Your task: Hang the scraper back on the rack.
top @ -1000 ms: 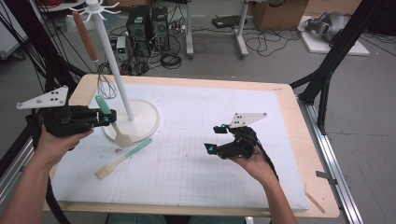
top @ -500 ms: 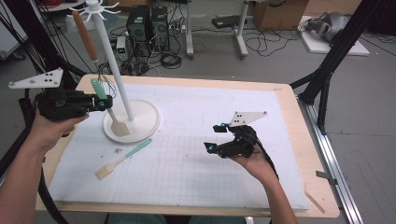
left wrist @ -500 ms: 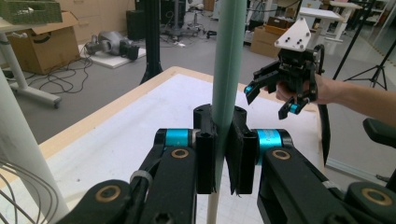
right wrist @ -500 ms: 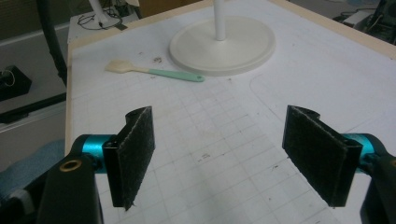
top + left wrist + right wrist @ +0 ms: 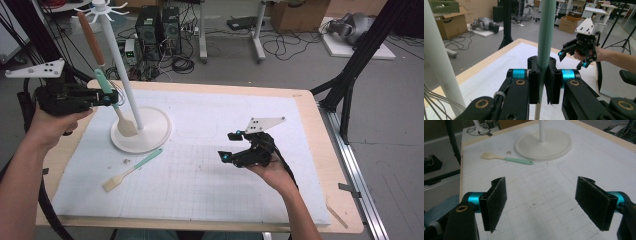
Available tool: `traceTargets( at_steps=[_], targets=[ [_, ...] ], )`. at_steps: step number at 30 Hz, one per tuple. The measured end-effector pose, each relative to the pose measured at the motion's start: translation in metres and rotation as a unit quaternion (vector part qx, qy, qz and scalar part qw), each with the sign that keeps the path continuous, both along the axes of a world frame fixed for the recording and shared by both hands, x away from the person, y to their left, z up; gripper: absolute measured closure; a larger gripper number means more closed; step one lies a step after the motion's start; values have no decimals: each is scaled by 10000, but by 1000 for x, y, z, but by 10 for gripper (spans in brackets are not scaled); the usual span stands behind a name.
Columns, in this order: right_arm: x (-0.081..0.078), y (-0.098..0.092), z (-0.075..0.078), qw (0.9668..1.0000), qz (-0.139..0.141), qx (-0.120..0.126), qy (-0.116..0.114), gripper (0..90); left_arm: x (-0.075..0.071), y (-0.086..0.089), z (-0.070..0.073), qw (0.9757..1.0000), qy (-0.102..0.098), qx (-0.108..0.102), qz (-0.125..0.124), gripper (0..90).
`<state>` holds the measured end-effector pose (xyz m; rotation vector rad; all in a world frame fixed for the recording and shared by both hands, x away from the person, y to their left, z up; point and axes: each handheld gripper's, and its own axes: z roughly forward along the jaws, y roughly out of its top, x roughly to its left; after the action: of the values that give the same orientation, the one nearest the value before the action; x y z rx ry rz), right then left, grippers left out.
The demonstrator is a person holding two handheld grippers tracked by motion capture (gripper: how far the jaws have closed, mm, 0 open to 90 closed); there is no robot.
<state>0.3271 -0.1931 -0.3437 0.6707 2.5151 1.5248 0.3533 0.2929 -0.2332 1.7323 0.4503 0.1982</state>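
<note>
At the left of the high view, the left gripper [image 5: 102,99] pinches the green handle of a spatula [image 5: 114,107], held off the mat at a slant, its pale blade low against the pole of the white stand [image 5: 141,131]. In the left gripper view the handle runs upright between the pressed pads. A second spatula [image 5: 131,169] lies flat on the white mat [image 5: 200,170] at lower left, just in front of the stand's round base. Right of centre, the right gripper [image 5: 230,146] hovers over the mat, jaws spread wide with nothing between them.
</note>
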Motion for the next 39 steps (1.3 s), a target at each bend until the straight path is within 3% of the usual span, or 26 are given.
traceTargets(
  at_steps=[19, 39],
  targets=[
    [1, 3, 4, 10000, 78, -30, -7, 244, 19, 1, 31, 9999, 34, -83, -144, 826],
    [4, 4, 11, 9999, 129, -70, -47, 241, 36, 5, 49, 9994, 202, -210, -187, 826]
  ],
)
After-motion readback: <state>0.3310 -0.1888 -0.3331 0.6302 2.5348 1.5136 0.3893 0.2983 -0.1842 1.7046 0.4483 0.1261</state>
